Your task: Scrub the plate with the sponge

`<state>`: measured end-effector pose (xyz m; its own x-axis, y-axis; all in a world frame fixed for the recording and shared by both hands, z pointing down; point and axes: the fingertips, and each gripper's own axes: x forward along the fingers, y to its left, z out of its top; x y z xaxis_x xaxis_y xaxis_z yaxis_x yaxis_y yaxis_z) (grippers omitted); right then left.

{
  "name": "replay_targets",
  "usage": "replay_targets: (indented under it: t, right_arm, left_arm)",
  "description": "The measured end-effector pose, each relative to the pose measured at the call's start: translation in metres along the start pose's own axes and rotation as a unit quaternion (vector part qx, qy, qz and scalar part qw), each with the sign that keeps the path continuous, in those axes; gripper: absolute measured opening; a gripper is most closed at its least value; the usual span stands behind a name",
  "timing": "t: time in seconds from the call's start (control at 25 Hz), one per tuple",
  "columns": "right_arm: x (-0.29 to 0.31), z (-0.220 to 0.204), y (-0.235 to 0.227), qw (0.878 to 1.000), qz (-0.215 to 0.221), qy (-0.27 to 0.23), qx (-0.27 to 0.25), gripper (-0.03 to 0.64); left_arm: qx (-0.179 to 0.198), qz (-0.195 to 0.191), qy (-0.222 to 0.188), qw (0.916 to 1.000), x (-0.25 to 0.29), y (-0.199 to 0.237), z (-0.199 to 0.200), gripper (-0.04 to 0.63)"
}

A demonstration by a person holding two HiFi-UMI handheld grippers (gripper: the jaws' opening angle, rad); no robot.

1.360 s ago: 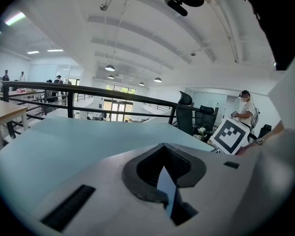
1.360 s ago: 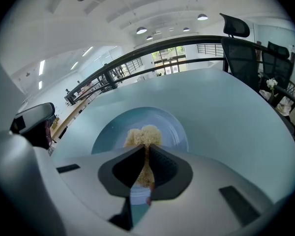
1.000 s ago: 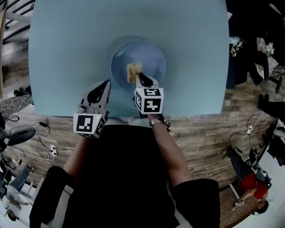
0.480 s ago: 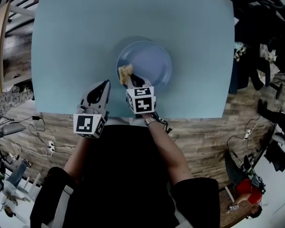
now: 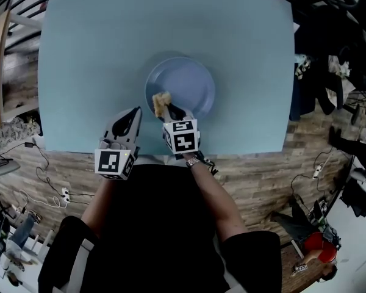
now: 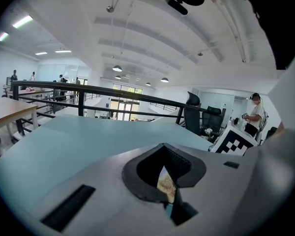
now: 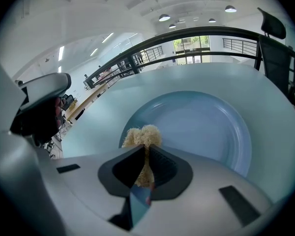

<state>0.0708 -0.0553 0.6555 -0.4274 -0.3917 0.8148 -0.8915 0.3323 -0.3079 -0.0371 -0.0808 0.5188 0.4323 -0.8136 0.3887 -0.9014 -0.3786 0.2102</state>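
Tabletop, pale blue and carrying only one dish, spreads out in front of the person. At the left, the left tool hangs over the near edge with its jaws drawn together on nothing that I can make out, apart from the dish. Just to its right is the sponge, a small, tan, crumbly-looking wad held low at the near-left slope of the plate. The right tool is clenched on it. Seen from that tool's own camera, the sponge is squeezed thin between the jaws and puffs out beyond their tips. It looks light and very soft, so I judge it will crush and bend under a push. A grip close behind the working end, as now, seems sensible. The plate looks stiff, smooth and probably slick. With nothing holding it, it may be light enough to slide on the tabletop when rubbed. Its far-right rim looks like the place to steady it.
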Motion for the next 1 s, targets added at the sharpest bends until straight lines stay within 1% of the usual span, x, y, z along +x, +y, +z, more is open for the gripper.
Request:
replay_targets:
  t: [0.16,0.32,0.56,0.72,1.0]
  right_arm:
    - [-0.008,-0.007,-0.008,1.0,-0.007,-0.001,0.004,0.034]
    - [-0.015,-0.013,-0.017,1.0,-0.015,-0.002,0.009,0.034]
    - [-0.025,-0.023,-0.032,0.999,-0.029,-0.003,0.016,0.034]
    - [-0.033,-0.027,-0.043,0.999,-0.039,-0.004,0.019,0.034]
    - [-0.042,-0.026,-0.059,0.998,-0.054,-0.004,0.02,0.034]
  left_arm:
    - [0.002,-0.012,-0.008,0.9999,0.004,-0.011,0.004,0.002]
    - [0.016,-0.019,0.003,0.9997,0.006,-0.017,0.0,0.002]
    - [0.021,-0.03,0.007,0.9993,0.012,-0.028,-0.004,0.002]
    - [0.025,-0.041,0.005,0.9988,0.019,-0.037,-0.001,0.002]
    - [0.027,-0.049,0.005,0.9984,0.027,-0.044,0.004,0.002]
